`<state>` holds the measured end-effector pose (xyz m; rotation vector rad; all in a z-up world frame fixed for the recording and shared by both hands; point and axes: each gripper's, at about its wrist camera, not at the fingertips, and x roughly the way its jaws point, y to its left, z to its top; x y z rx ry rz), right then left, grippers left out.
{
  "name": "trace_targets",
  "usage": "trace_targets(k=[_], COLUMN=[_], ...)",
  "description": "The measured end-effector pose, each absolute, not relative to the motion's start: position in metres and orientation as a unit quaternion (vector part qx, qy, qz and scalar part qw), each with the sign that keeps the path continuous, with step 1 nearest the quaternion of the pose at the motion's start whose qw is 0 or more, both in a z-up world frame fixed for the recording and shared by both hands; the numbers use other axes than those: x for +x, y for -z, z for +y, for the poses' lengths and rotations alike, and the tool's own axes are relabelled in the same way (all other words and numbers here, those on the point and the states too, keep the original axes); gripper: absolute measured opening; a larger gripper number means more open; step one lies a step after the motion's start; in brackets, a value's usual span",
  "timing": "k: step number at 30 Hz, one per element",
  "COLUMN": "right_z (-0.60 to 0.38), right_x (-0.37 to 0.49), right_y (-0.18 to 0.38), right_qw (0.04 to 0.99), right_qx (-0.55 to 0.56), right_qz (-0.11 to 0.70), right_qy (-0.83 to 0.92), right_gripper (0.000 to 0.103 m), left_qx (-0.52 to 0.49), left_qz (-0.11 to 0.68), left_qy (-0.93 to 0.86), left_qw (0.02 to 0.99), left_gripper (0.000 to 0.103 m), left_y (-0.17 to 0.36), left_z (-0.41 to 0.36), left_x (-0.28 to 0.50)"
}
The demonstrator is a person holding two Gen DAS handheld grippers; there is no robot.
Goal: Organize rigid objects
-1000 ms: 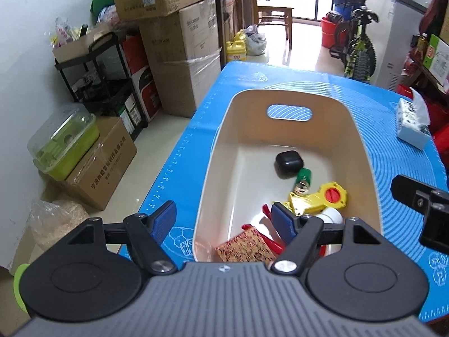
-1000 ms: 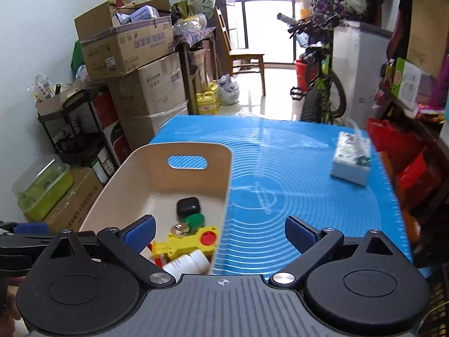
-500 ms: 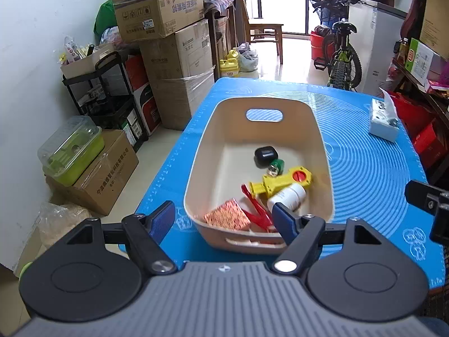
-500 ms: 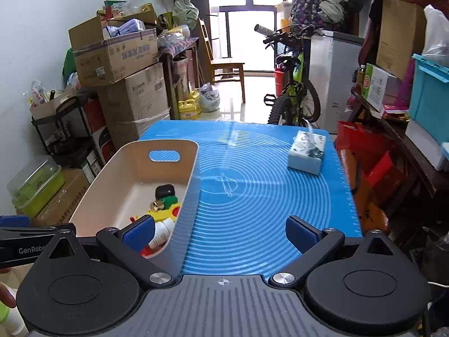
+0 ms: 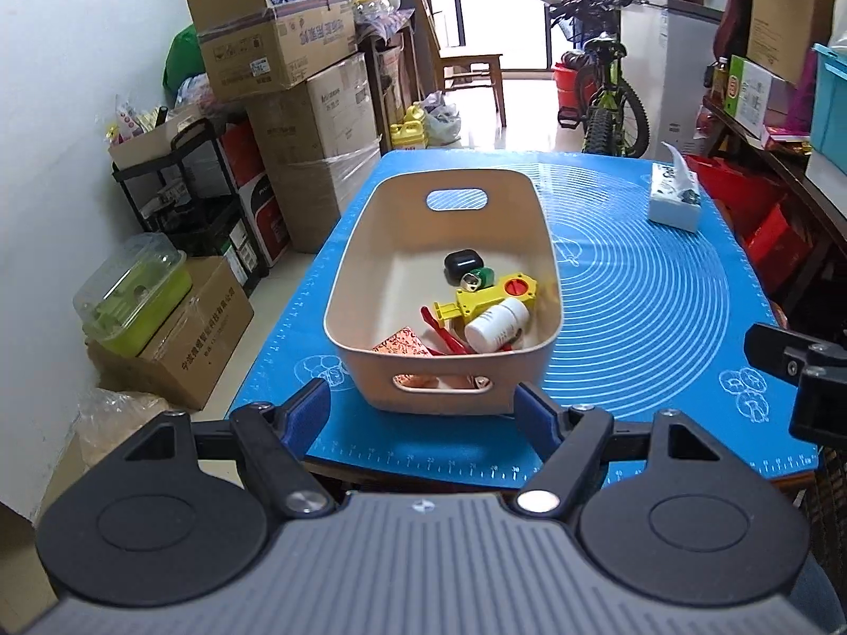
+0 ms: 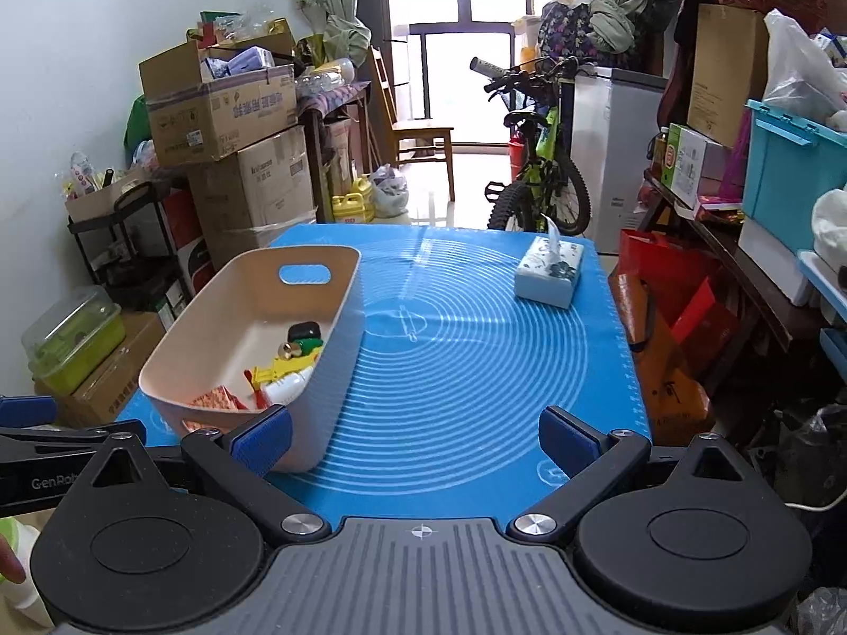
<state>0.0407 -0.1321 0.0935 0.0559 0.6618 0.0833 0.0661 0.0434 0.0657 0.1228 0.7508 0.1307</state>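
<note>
Left gripper (image 5: 423, 413): jaws spread wide, nothing between the blue pads; it hung off the near edge of the table, in line with the bin's near end
Right gripper (image 6: 415, 436): jaws spread just as wide and empty, over the near edge of the mat, its left pad in front of the bin's near right corner
Bin (image 5: 548, 270): cream plastic, smooth, rounded corners, a slot handle at each end; it sat on the left half of the mat, long side running away from the near edge
Contents: black rounded case (image 5: 462, 263) and small green piece (image 5: 483, 276) toward the middle; yellow plastic tool (image 5: 492, 296) with a red disc, white bottle (image 5: 497, 324) lying on its side, red clip (image 5: 442, 333) and patterned red packet (image 5: 403, 344) toward the near end
Surface: blue silicone mat (image 6: 476, 360) printed with pale concentric rings and edge rulers, covering the table
Tissue pack (image 6: 550, 271): soft, white and blue, near the far right corner, well apart from the bin
Room: stacked cardboard boxes (image 5: 296, 84) along the left wall, a bicycle (image 6: 540, 180) beyond the far edge, a bright doorway behind it
Left view only: the whole bin floor and the white bottle in full
Right view only: the bin's outer right wall (image 6: 339, 349), and a teal crate (image 6: 789, 174) on the right-hand shelves
</note>
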Motion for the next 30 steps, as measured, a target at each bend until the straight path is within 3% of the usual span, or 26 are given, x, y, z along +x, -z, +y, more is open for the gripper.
trace_targets(k=[30], right_z=[-0.157], right_x=[-0.033], right_y=[-0.048], right_qw=[0.945], right_qx=[0.043], right_qz=[0.324], right_qy=[-0.013], right_gripper=[0.099], left_qx=[0.045], left_qz=[0.367], left_qy=[-0.045], left_qw=[0.928], left_gripper=[0.077], left_y=[-0.012], left_z=[0.037], left_x=[0.004])
